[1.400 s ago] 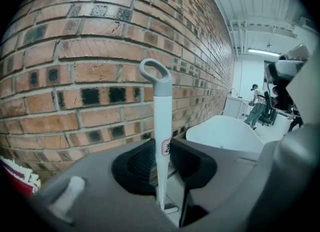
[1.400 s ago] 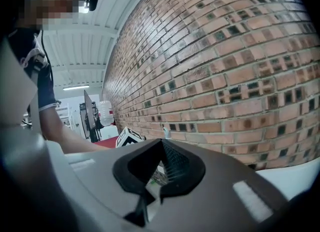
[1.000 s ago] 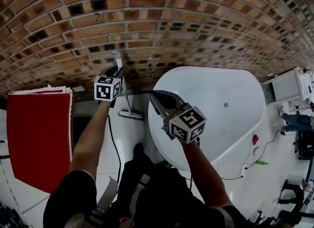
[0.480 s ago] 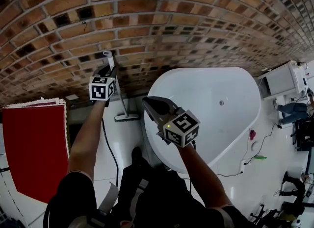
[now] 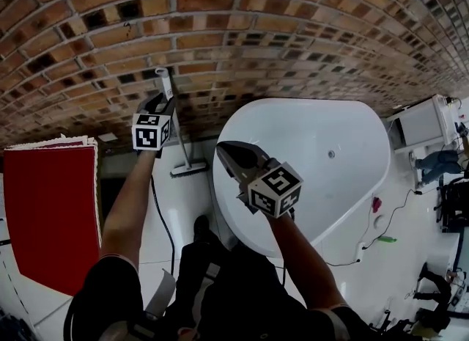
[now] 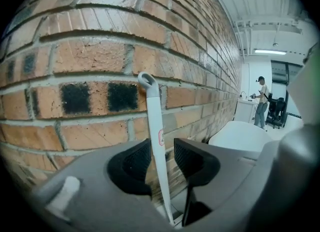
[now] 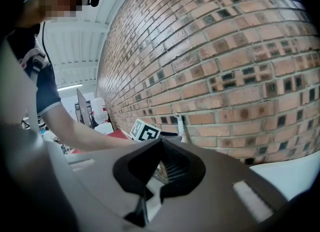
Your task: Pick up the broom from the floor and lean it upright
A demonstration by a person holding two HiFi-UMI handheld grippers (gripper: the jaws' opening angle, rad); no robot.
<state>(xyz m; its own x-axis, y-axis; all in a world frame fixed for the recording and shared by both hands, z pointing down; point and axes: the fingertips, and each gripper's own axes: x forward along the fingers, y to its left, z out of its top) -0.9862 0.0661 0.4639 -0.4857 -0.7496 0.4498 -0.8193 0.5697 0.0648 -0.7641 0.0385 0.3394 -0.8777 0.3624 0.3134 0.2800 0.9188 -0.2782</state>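
- The broom (image 5: 182, 149) stands nearly upright. Its head is on the white floor (image 5: 183, 200), and the top of its handle is at the brick wall (image 5: 256, 24). Whether the tip actually touches the brick I cannot tell.
- The left gripper (image 5: 163, 99) has its jaws spread, and they have just been opening. The handle runs up between them, close to the left pad with a clear gap on the right, so nothing pinches it.
- The right gripper (image 5: 223, 147) hangs over the rim of the tub (image 5: 315, 156), well apart from the broom. Its jaws are pressed together and hold nothing.
- Main risk: the handle sits inside the open jaws, so pulling the gripper back at a slant could hook it and drag the top off the wall.
- The lean looks very steep, so a small nudge outward may tip the broom away from the brick.
- The floor looks glossy, so the head could skid and let the handle slide down or sideways along the wall, toward the tub.
- A straight, slow withdrawal looks safest.
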